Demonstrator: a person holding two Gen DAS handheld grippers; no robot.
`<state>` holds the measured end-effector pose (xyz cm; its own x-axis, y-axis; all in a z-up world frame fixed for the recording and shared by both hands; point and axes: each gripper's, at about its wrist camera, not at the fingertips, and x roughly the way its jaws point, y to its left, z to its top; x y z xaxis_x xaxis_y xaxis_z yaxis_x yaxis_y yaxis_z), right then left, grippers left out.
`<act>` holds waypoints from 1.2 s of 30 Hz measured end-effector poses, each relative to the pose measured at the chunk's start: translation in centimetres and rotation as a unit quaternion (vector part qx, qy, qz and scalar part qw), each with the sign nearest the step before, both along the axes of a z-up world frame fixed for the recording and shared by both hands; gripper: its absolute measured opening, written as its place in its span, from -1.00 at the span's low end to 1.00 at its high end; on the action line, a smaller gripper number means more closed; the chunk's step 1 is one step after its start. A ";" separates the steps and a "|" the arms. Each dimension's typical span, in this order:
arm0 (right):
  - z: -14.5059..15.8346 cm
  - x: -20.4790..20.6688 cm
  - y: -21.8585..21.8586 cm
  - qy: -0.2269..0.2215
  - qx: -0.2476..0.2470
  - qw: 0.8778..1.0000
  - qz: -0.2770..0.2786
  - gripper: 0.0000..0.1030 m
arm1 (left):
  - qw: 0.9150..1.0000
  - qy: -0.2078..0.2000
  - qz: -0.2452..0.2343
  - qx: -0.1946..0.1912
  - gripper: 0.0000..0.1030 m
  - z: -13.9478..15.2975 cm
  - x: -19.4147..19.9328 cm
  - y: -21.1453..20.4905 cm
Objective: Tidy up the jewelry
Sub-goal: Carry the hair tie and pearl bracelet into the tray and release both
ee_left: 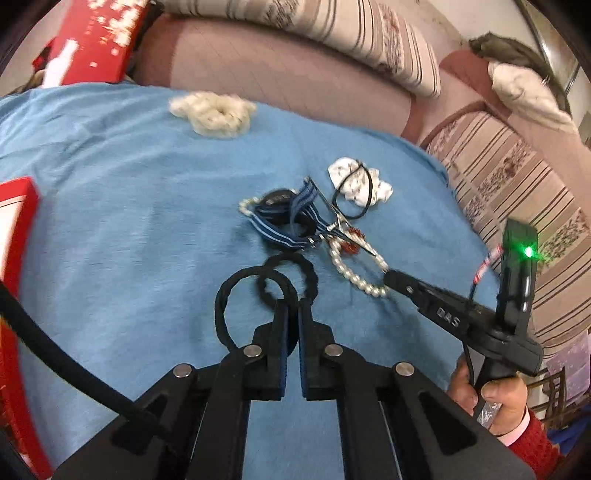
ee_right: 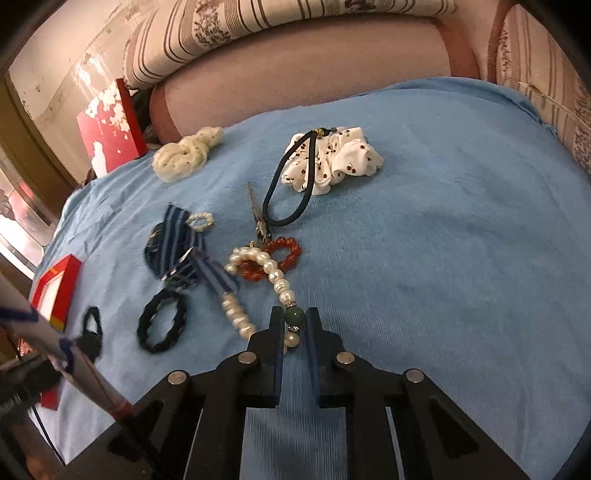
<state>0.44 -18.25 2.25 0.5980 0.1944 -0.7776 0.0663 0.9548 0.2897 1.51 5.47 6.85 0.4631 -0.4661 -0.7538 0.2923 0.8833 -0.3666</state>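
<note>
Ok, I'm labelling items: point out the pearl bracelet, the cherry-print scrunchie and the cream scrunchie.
pearl bracelet (ee_right: 277, 277), right wrist view, on a pearl.
cherry-print scrunchie (ee_right: 343, 158), right wrist view, on its white fabric.
cream scrunchie (ee_left: 214, 114), left wrist view, on its ruffled ring.

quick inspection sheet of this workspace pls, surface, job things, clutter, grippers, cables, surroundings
surface: blue cloth, lightly wrinkled.
job's things: white pearl bracelet with a green bead, red bead bracelet, black braided hair tie, blue striped ribbon bow, thin black elastic, white spotted scrunchie, cream scrunchie.
clutter: red box.
grippers: left gripper shut on a black hair tie loop; right gripper around the green bead, grip unclear.
cables: black cable.
surroundings: striped sofa.
</note>
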 end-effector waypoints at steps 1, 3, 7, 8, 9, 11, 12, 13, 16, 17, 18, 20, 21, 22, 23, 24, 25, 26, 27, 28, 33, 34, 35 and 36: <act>0.5 -0.8 0.0 -0.004 -0.004 1.000 0.001 -0.77 | 1.000 -0.005 0.003 0.000 -0.91 0.4 -0.3 0.7; 1.3 -2.3 0.3 -0.011 -0.013 1.000 0.003 -0.77 | 1.000 -0.018 0.015 0.007 -0.91 1.2 -1.1 2.0; 3.1 -4.2 1.5 -0.024 -0.021 0.999 0.016 -0.77 | 0.998 -0.032 0.042 0.030 -0.91 1.8 -1.5 4.3; 3.6 -4.4 1.9 -0.027 -0.021 0.999 0.021 -0.77 | 0.998 -0.030 0.052 0.029 -0.91 1.8 -1.5 5.2; 4.0 -4.5 2.4 -0.029 -0.023 0.999 0.026 -0.77 | 0.997 -0.028 0.065 0.028 -0.91 1.8 -1.4 5.9; 4.9 -4.7 3.6 -0.034 -0.027 0.998 0.039 -0.77 | 0.996 -0.026 0.085 0.025 -0.91 1.8 -1.4 7.6; 5.2 -4.7 4.1 -0.036 -0.028 0.998 0.045 -0.77 | 0.995 -0.026 0.095 0.024 -0.91 1.9 -1.3 8.5; 5.6 -4.8 4.7 -0.038 -0.029 0.998 0.050 -0.77 | 0.994 -0.029 0.103 0.024 -0.91 2.0 -1.4 9.3; 6.8 -4.8 7.2 -0.044 -0.034 0.996 0.073 -0.77 | 0.990 -0.035 0.131 0.026 -0.91 2.3 -1.1 12.2; 7.3 -4.7 8.4 -0.048 -0.038 0.995 0.085 -0.77 | 0.989 -0.035 0.141 0.025 -0.91 2.4 -1.0 13.3; 7.6 -4.6 9.3 -0.050 -0.039 0.994 0.093 -0.77 | 0.987 -0.035 0.152 0.026 -0.91 2.5 -0.8 14.5; 8.3 -4.4 11.3 -0.054 -0.038 0.992 0.111 -0.77 | 0.985 -0.035 0.169 0.028 -0.91 2.5 -0.4 16.6; 8.6 -4.1 12.5 -0.056 -0.036 0.990 0.122 -0.77 | 0.983 -0.033 0.180 0.031 -0.91 2.4 -0.1 17.8; 9.0 -3.7 13.9 -0.058 -0.034 0.989 0.134 -0.77 | 0.980 -0.031 0.194 0.032 -0.91 2.2 0.2 19.1; 9.2 -3.4 14.9 -0.060 -0.033 0.987 0.142 -0.77 | 0.978 -0.027 0.206 0.031 -0.91 2.0 0.7 20.4; 9.5 -2.9 16.3 -0.062 -0.032 0.986 0.152 -0.77 | 0.975 -0.021 0.220 0.032 -0.91 1.7 1.1 21.8; 9.9 -2.4 17.8 -0.064 -0.029 0.984 0.164 -0.77 | 0.973 -0.015 0.230 0.032 -0.91 1.4 1.5 22.7; 10.2 -1.8 19.3 -0.065 -0.026 0.982 0.174 -0.77 | 0.970 -0.008 0.241 0.030 -0.91 1.1 1.9 23.9; 10.5 -1.4 20.5 -0.065 -0.024 0.981 0.183 -0.77 | 0.968 -0.001 0.250 0.027 -0.91 0.7 2.3 25.0; 10.7 -0.8 22.0 -0.066 -0.021 0.979 0.194 -0.77 | 0.966 0.005 0.257 0.025 -0.91 0.3 2.6 25.8; 11.3 1.5 28.6 -0.062 0.000 0.971 0.232 -0.77 | 0.954 0.029 0.299 0.018 -0.91 -1.1 3.4 29.7; 11.1 2.1 30.2 -0.059 0.004 0.969 0.241 -0.77 | 0.952 0.030 0.303 0.019 -0.91 -1.1 3.5 30.1; 10.9 2.6 31.5 -0.055 0.007 0.967 0.248 -0.77 | 0.951 0.029 0.307 0.022 -0.91 -1.2 3.5 30.5; 10.7 3.0 32.5 -0.051 0.010 0.966 0.253 -0.77 | 0.949 0.027 0.314 0.027 -0.91 -1.3 3.6 31.0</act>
<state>3.45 14.25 12.96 0.4951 0.4961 -0.7133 -0.4370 0.8518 0.2890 5.13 36.46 5.53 0.5962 -0.0711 -0.7997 -0.3160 0.8949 -0.3152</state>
